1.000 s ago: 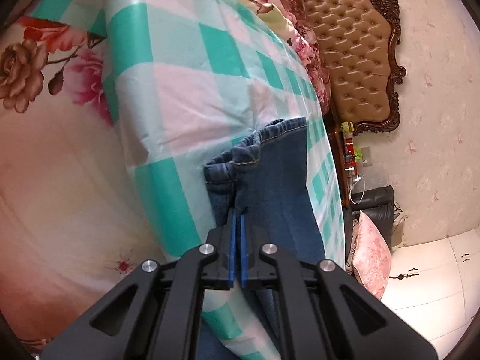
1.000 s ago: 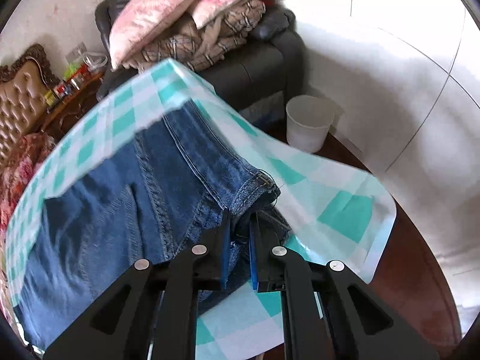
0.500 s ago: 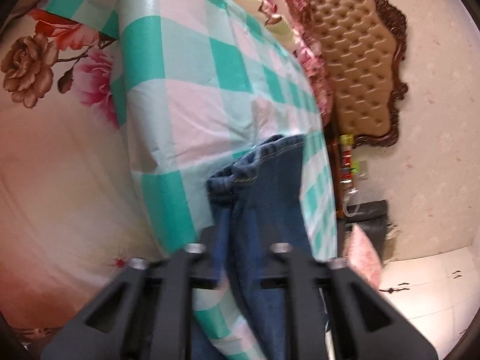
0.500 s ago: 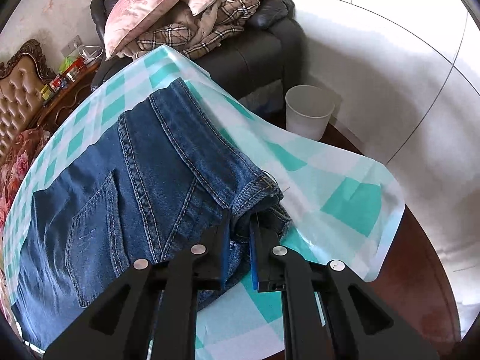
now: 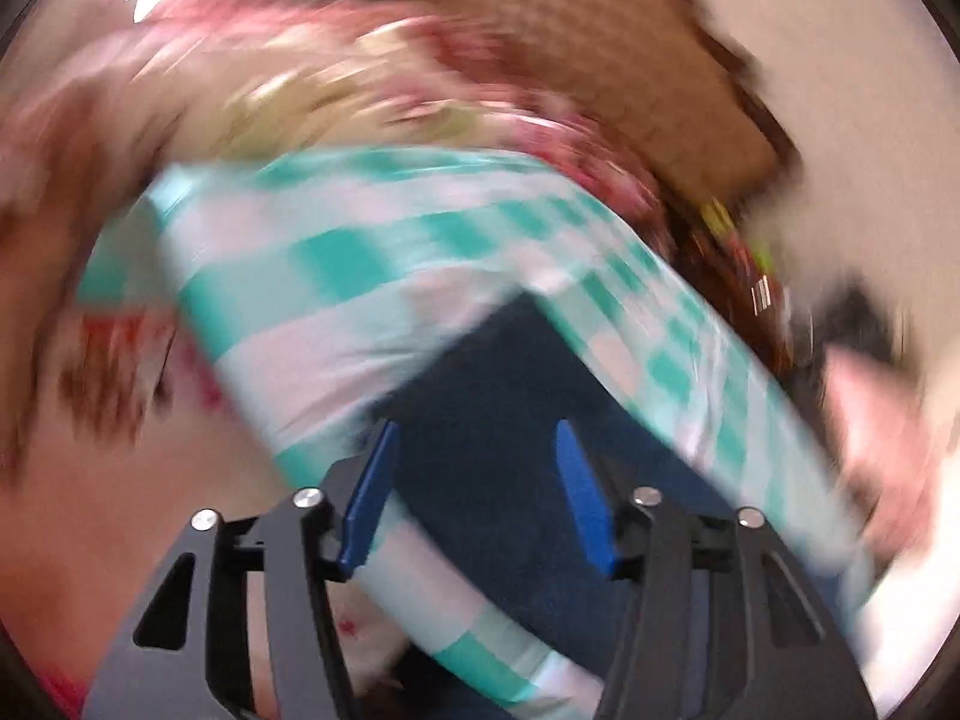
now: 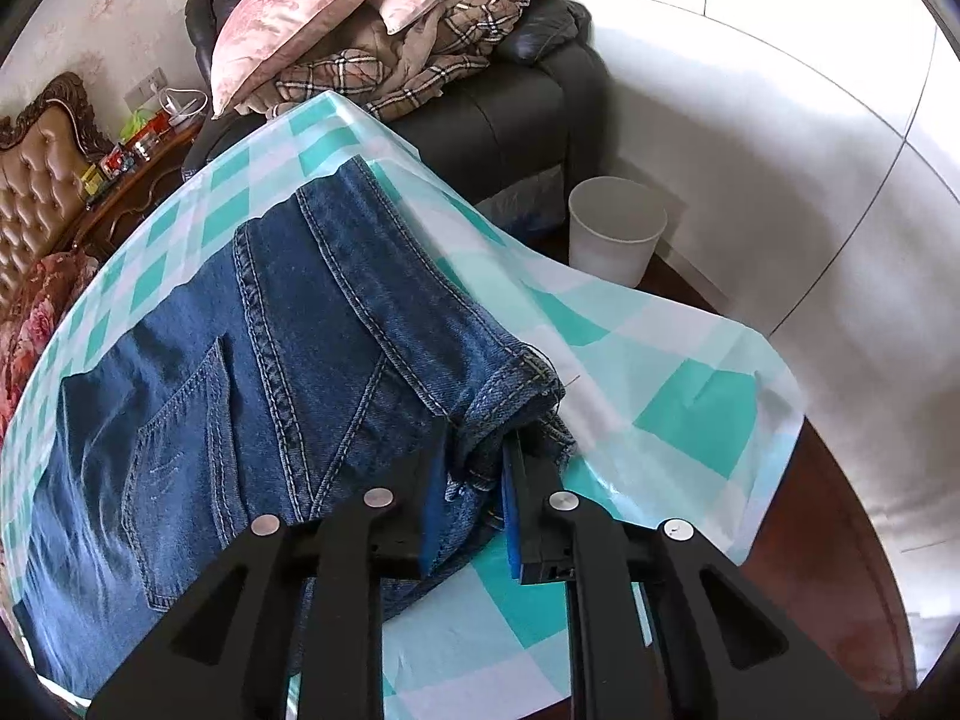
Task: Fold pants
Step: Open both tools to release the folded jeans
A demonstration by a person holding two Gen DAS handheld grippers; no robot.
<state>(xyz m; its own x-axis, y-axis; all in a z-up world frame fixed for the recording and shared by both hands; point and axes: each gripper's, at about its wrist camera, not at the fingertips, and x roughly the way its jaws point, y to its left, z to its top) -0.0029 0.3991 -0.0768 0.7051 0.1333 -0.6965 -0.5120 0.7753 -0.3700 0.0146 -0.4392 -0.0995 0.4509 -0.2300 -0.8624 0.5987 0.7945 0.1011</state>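
Observation:
Blue jeans [image 6: 270,360] lie folded on a teal-and-white checked cloth [image 6: 660,408], back pocket up. In the right wrist view, my right gripper [image 6: 477,444] pinches the bunched hem corner at the cloth's near edge; its jaws are opening slightly, with denim still filling the gap. The left wrist view is heavily blurred by motion. There, my left gripper [image 5: 477,438] is opening, its blue pads [image 5: 372,492] far apart. The jeans [image 5: 498,396] show as a dark blue patch beyond and below them, not pinched. The checked cloth [image 5: 360,252] spreads around the denim.
A white bin [image 6: 615,228] stands on the floor past the cloth's edge. A dark sofa [image 6: 510,114] piled with pink pillows [image 6: 312,6] and plaid blankets sits behind. A tufted headboard [image 6: 30,180] and a cluttered wooden nightstand [image 6: 138,150] are at left.
The left gripper has let go of the jeans, spread wide, lifted and rolled, which blurs its view. The right gripper's gap has widened a little around the hem. The jeans have settled flatter.

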